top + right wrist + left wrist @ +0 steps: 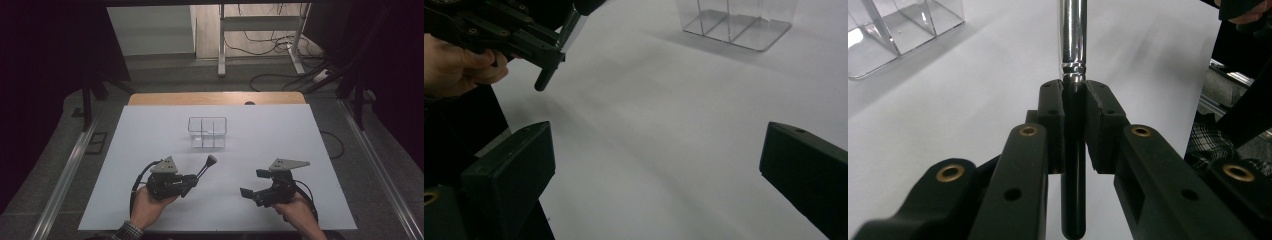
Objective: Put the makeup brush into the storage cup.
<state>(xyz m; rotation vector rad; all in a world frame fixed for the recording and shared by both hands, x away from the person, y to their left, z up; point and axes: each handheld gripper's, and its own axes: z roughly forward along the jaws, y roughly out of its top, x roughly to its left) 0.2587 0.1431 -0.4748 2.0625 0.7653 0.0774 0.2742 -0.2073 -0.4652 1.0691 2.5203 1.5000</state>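
Observation:
My left gripper [192, 179] is shut on a brush [206, 166] with a black handle, a shiny metal collar and a dark head that points up and away over the white table [280, 140]. In the left gripper view the pads [1054, 110] clamp the handle just below the collar of the brush [1072, 40], and the handle's end hangs below the jaws. My right gripper [254, 183] hovers at the near right, open with nothing between its jaws. The right gripper view has the right gripper [656, 155] spread wide, with the left gripper [549, 55] and the brush [566, 32] at upper left.
A clear plastic organiser [207, 132] with several compartments stands at the table's middle, beyond both grippers; it also appears as the organiser [893, 30] and the organiser [739, 22]. A wooden strip [215, 98] runs along the far edge. Cables and a metal stand lie on the floor beyond.

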